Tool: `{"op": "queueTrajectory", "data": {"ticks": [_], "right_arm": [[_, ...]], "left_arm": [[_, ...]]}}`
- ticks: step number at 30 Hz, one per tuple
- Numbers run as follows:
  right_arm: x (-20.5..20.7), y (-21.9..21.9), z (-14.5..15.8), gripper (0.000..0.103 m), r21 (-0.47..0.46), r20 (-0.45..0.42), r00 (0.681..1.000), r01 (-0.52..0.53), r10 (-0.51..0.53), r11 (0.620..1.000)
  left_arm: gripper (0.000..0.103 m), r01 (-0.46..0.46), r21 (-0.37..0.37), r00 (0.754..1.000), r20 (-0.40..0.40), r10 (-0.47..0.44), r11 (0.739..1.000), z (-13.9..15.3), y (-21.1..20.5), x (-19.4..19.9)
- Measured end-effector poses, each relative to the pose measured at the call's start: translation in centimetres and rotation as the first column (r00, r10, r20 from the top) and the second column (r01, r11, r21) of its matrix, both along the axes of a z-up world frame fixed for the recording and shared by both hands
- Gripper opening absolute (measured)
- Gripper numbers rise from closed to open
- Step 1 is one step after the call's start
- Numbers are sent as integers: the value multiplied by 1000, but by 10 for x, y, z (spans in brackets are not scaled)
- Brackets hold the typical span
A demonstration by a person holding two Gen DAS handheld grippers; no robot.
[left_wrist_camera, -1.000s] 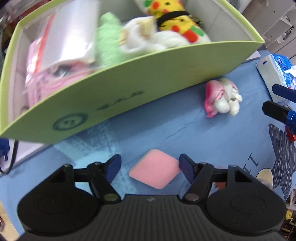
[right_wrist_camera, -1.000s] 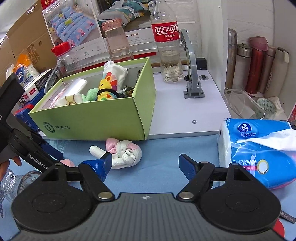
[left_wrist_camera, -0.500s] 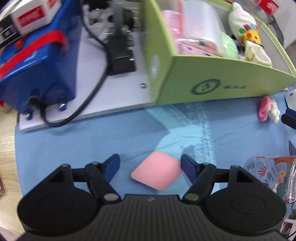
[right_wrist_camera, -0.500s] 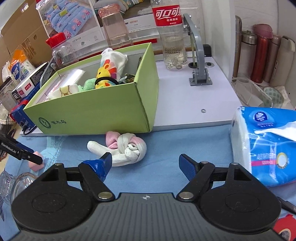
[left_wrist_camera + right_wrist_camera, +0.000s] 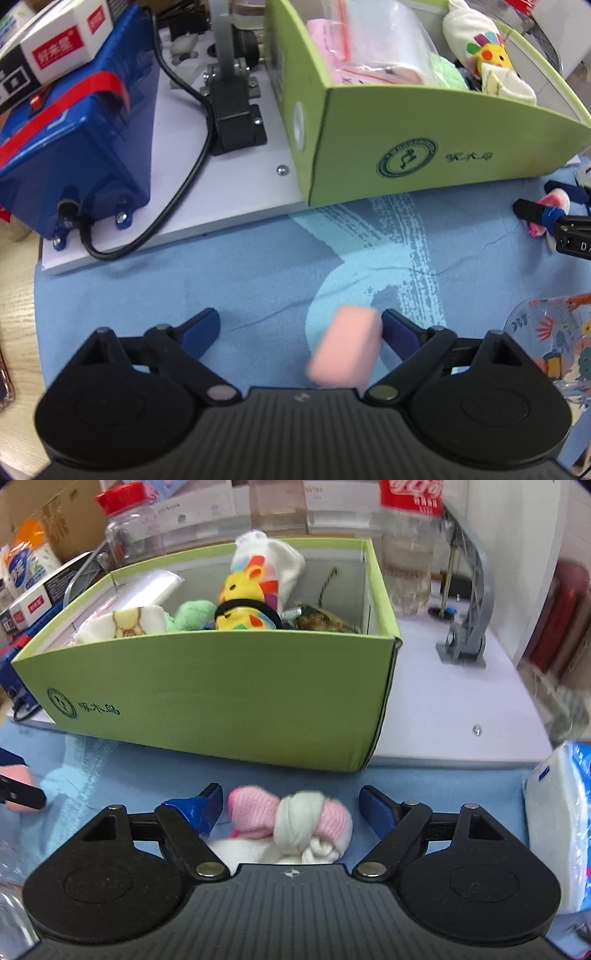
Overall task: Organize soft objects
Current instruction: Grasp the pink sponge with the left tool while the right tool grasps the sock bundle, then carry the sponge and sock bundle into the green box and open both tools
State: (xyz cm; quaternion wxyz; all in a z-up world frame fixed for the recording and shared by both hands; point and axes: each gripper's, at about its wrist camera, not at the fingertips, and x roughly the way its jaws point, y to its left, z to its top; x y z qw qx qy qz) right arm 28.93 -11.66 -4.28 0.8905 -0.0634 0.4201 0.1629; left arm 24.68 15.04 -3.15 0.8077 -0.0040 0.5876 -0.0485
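1. Pink sponge block [image 5: 345, 347], blurred, sits tilted between the spread fingers of the left gripper [image 5: 301, 330], against its right fingertip [image 5: 397, 326] and clear of the other; whether it rests on the blue cloth [image 5: 221, 266] cannot be told.
2. Right gripper [image 5: 291, 806], jaws wide apart, straddles a knotted pink-and-white sock bundle [image 5: 295, 825] lying on the cloth just near of the green box [image 5: 229, 705]; neither fingertip touches it.
3. Green box on the white board [image 5: 450, 705], far of both grippers, holds a yellow plush toy [image 5: 245, 602], a green plush [image 5: 194, 614] and a clear plastic bag [image 5: 373, 37].
4. Tissue pack [image 5: 557, 827] lies at far right.
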Motion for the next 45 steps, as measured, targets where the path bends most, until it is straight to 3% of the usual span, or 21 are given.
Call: {"op": "queueTrajectory", "data": {"ticks": [7, 14, 17, 23, 26, 32, 37, 41, 43, 45], "right_arm": [[-4, -6, -5, 71, 6, 48, 999, -5, 5, 1000], [-5, -3, -7, 72, 7, 65, 998, -1, 1, 1000], [-5, -2, -7, 72, 7, 66, 998, 2, -2, 1000], [-6, -4, -6, 73, 8, 61, 998, 4, -5, 1000], [-6, -3, -7, 74, 8, 66, 998, 13, -13, 1000], [-11, -7, -9, 75, 14, 88, 996, 24, -25, 1000], [-14, -9, -10, 77, 16, 96, 995, 20, -22, 1000], [-13, -8, -11, 79, 17, 95, 995, 19, -21, 1000], [-13, -8, -11, 79, 21, 99, 995, 14, -16, 1000], [-16, -8, -10, 70, 25, 111, 994, 15, -17, 1000]], "left_arm": [[93, -4, 4, 1000, 18, 4, 1000, 0, -4, -3], [92, 28, -61, 1000, -5, -29, 998, 4, 25, -22], [92, -15, -46, 1000, 21, 16, 999, 7, 42, -28], [92, -82, -91, 996, 26, 85, 993, 13, 77, -43], [92, -38, -177, 998, 44, 47, 983, 21, 69, -48], [92, -16, -131, 999, 41, 21, 991, 15, 36, -32], [71, -16, -76, 999, 33, 19, 997, 7, 31, -32], [54, -45, -72, 998, 30, 48, 996, 10, 39, -35], [37, -52, -86, 998, 32, 55, 995, 13, 44, -38], [37, -70, -103, 996, 47, 75, 992, 16, 48, -43]]}}
